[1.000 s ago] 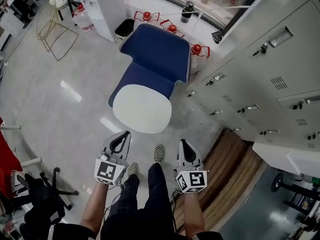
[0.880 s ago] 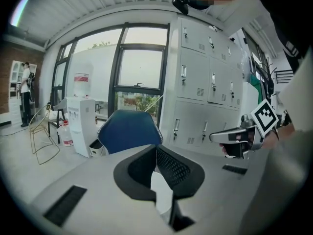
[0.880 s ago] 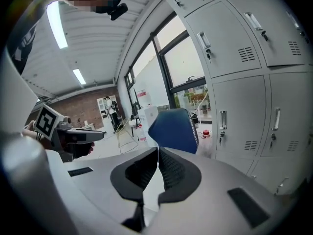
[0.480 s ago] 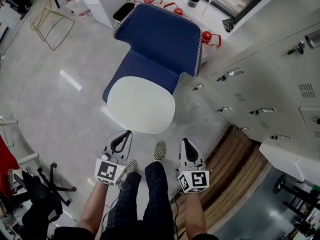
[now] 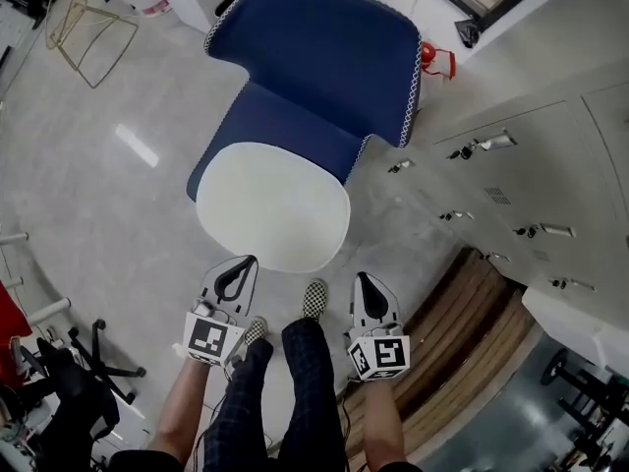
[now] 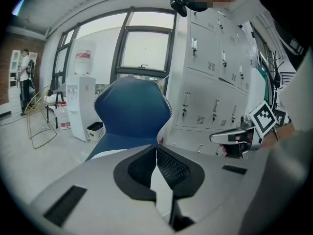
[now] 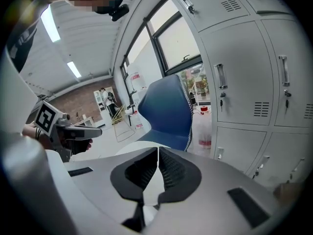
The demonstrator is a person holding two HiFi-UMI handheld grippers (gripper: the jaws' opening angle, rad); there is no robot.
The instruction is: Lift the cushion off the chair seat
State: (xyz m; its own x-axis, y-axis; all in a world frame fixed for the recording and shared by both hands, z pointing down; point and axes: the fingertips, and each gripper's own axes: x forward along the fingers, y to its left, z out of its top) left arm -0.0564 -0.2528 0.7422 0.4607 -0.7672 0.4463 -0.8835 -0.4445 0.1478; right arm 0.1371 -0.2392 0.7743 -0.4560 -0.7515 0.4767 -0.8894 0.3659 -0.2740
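Observation:
A white oval cushion (image 5: 273, 205) lies on the seat of a blue chair (image 5: 324, 57) with a checkered trim. Both grippers hover side by side short of the cushion's near edge, pointing toward it. My left gripper (image 5: 242, 264) is shut with nothing in it, its pads meeting in the left gripper view (image 6: 156, 150). My right gripper (image 5: 361, 279) is likewise shut and empty (image 7: 158, 148). The cushion (image 6: 106, 153) peeks over the left jaws below the chair back (image 6: 132, 106), and in the right gripper view a pale strip of the cushion (image 7: 134, 146) sits under the chair (image 7: 166, 111).
Grey lockers (image 5: 531, 155) line the right side, with a wooden floor strip (image 5: 472, 332) before them. A person's legs and checkered shoes (image 5: 314, 298) stand between the grippers. A black chair base (image 5: 69, 382) lies at lower left, a gold wire stand (image 5: 84, 18) at far left, and red items (image 5: 437, 57) behind the chair.
The chair and cushion have grown larger and nearer in the head view as the camera sank toward them. Both grippers kept their places in the picture and stayed shut.

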